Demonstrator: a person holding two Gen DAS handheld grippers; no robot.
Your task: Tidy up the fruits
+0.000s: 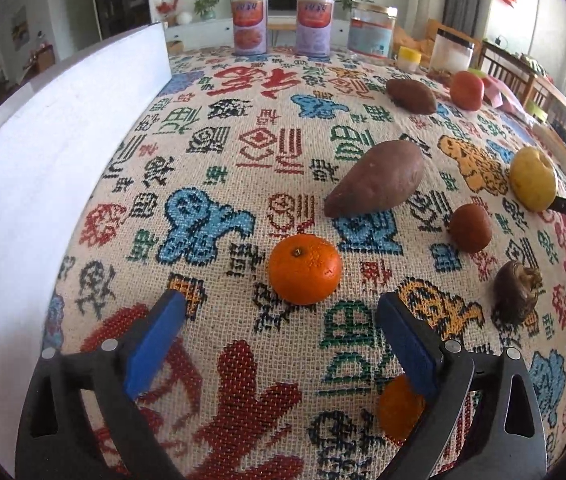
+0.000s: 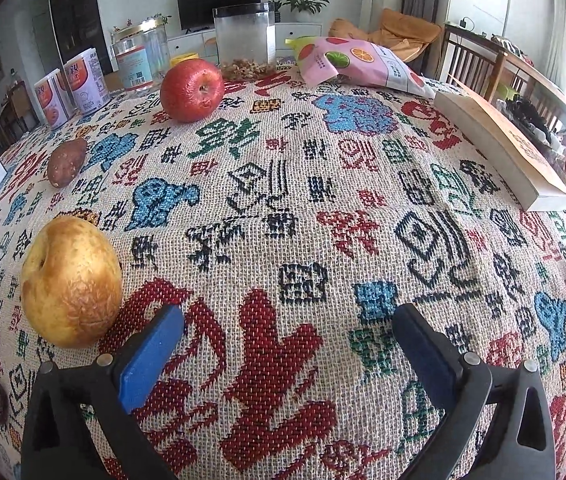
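Closest to the lens, the left gripper [image 1: 279,312] hangs over the patterned tablecloth [image 1: 243,184] with its blue pads spread wide and nothing between them. An orange mandarin [image 1: 305,269] sits just beyond the tips, dead in line, and a second mandarin [image 1: 399,408] peeks out under the right-hand finger. Sweeping rightward: a big sweet potato [image 1: 379,178] behind the mandarin, a small brown round fruit [image 1: 470,227], a dark shrivelled one [image 1: 517,298], then the yellow pear [image 1: 533,178] toward the table's right edge, with a smaller sweet potato [image 1: 411,96] and a red apple [image 1: 466,90] toward the far edge. Over on the other side, the right gripper [image 2: 289,320] also stands fully apart and empty above bare cloth, the pear [image 2: 71,282] just beside its left finger and the apple [image 2: 191,90] far off near the jars. My read: this is the reach-in step, both tools unloaded. The left's next move looks like easing forward so the pads straddle the mandarin, then closing gently so it doesn't roll.
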